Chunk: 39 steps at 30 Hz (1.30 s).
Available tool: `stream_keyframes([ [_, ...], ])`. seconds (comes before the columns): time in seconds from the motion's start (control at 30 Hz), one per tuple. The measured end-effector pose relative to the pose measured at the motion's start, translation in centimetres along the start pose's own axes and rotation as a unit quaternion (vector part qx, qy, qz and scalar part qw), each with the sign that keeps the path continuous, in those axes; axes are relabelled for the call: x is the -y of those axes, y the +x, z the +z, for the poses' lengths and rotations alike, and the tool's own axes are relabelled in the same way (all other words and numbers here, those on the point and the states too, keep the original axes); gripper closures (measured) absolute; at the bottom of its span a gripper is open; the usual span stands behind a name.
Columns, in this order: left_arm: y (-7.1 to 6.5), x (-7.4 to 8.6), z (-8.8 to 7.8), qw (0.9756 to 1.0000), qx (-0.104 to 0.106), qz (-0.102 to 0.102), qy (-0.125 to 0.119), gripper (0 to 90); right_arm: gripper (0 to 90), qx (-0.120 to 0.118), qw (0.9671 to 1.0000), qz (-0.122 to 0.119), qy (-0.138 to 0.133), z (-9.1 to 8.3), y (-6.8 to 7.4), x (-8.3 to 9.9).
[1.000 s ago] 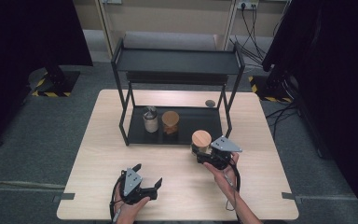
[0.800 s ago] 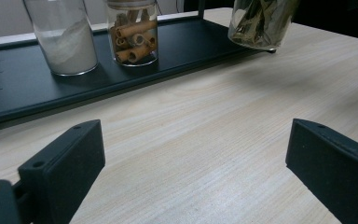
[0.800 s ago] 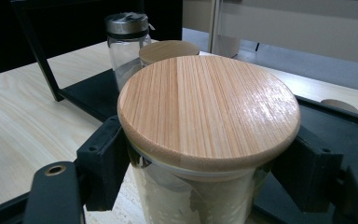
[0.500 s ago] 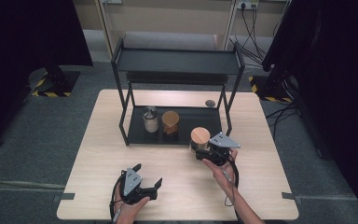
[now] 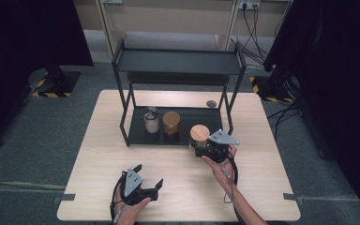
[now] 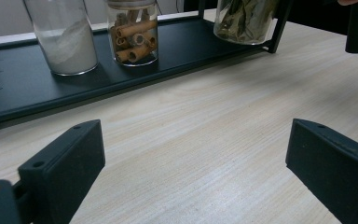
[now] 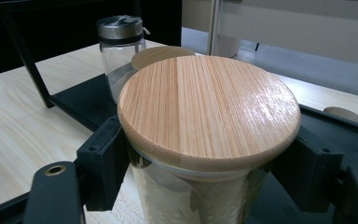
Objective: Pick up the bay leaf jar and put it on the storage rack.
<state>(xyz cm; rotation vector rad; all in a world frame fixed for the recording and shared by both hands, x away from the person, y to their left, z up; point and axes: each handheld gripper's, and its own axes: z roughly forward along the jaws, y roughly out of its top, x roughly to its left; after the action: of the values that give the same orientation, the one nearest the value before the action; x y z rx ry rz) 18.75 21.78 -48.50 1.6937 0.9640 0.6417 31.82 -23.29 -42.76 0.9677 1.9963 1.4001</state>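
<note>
Right gripper view: right gripper (image 7: 200,186) is clenching the wooden-lidded jar (image 7: 205,116) at the rack shelf's (image 5: 183,136) near right edge, risking clipping the frame; left gripper (image 5: 145,187) is idling released.

- A lab or test room is suggested by black curtains (image 5: 23,56) hung around the wooden table (image 5: 98,154).
- Hazard-striped stand bases (image 5: 51,89) and wall sockets (image 5: 248,5) are seen beyond the grippers.

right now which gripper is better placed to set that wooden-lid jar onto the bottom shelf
Right. The right gripper is shut on the jar at the shelf's front edge, while the left gripper sits open near the table's front edge.
</note>
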Motion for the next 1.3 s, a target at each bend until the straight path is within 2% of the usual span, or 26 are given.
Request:
stream_keyframes([
  [0.8,0.0,0.0,0.0,1.0000,-0.001,0.001,-0.001,4.1,26.1,0.010,1.0000,0.000,0.001,1.6,-0.2,-0.8],
  [1.3,0.0,0.0,0.0,1.0000,-0.001,0.002,0.000,4.1,26.1,0.026,0.9997,0.000,0.004,2.9,-0.4,-1.5],
])
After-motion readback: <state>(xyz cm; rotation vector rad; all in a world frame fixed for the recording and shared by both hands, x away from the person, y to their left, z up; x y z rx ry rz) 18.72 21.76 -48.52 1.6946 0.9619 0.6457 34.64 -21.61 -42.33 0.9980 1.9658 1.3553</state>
